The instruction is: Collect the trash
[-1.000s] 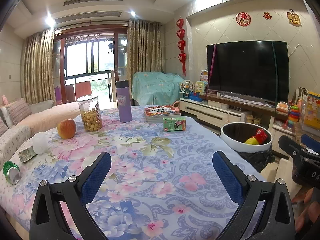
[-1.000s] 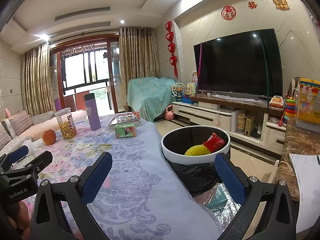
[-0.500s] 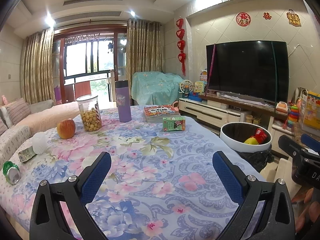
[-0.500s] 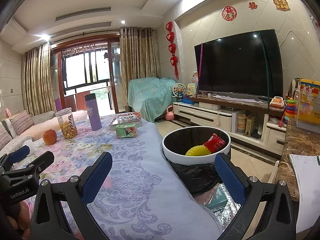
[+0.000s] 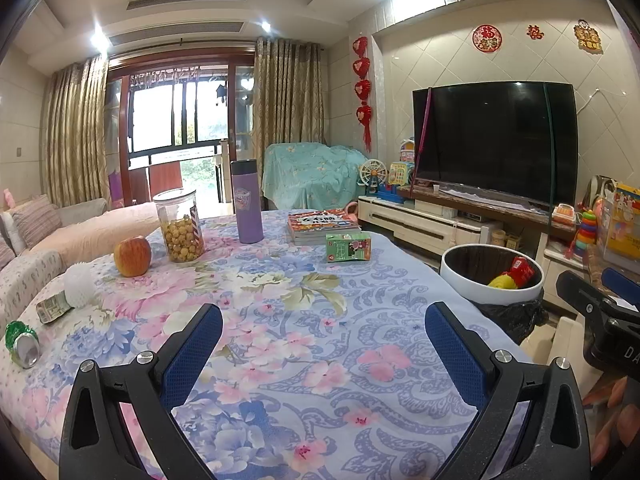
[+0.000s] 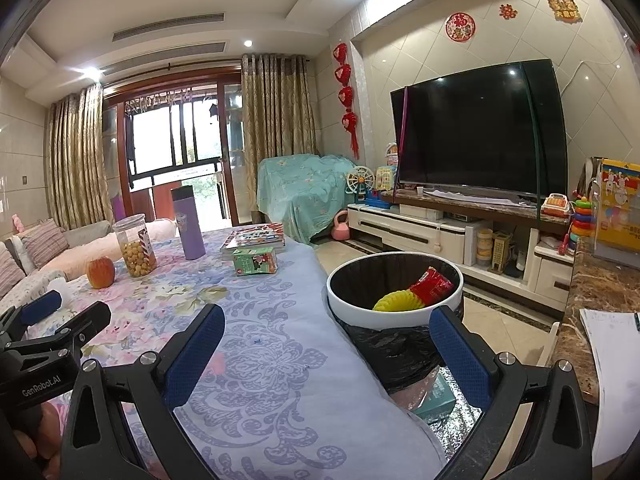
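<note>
Between the spread blue pads of the left gripper (image 5: 323, 347) lay only the flowered tablecloth (image 5: 304, 320); it was released and held nothing. The right gripper (image 6: 327, 351) was likewise released and empty, with the near table edge and the trash bin (image 6: 394, 316) between its fingers. That white-rimmed bin, lined with a black bag, stood just off the right edge of the table and held a yellow ribbed piece (image 6: 394, 301) and a red wrapper (image 6: 434, 285). On the table's near left lay a crushed green can (image 5: 21, 345), a crumpled packet (image 5: 52, 307) and a white ball (image 5: 80, 285). Farther off stood an apple (image 5: 133, 255), a clear jar (image 5: 179, 224) partly filled with yellow snacks, a purple flask (image 5: 247, 201), a green carton (image 5: 348, 246) and stacked books (image 5: 322, 224). Nothing had visibly shifted since a second earlier; both grippers hovered as before.
</note>
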Tool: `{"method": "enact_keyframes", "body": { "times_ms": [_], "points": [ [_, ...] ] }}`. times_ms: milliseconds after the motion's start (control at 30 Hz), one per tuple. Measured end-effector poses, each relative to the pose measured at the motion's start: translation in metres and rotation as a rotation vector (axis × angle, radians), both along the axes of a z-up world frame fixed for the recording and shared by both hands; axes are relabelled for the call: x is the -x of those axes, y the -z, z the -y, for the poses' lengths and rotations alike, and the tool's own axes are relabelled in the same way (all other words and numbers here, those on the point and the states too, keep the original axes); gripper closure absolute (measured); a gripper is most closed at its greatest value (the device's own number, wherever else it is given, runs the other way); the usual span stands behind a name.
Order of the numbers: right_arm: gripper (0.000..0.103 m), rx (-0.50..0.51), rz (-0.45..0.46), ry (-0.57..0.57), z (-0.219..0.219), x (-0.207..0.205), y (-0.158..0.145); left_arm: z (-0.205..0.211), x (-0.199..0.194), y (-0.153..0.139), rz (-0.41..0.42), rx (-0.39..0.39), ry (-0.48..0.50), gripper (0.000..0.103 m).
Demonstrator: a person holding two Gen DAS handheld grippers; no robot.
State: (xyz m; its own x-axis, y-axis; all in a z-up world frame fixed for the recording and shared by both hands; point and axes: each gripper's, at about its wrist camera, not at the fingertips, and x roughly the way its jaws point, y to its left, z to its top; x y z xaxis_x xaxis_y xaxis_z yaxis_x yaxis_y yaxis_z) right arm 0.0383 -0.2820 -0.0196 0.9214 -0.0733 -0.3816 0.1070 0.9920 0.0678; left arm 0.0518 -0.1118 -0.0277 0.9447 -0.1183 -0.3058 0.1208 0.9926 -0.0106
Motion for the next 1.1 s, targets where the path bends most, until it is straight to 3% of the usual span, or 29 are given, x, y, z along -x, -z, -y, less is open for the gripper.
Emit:
{"method": "enact_keyframes", "body": {
  "times_ms": [1100],
  "points": [
    [0.000, -0.004, -0.002, -0.005, -0.0028, 0.0001, 0.0008, -0.0004, -0.0029, 0.0050, -0.010, -0.007, 0.008, 0.000]
  ]
}}
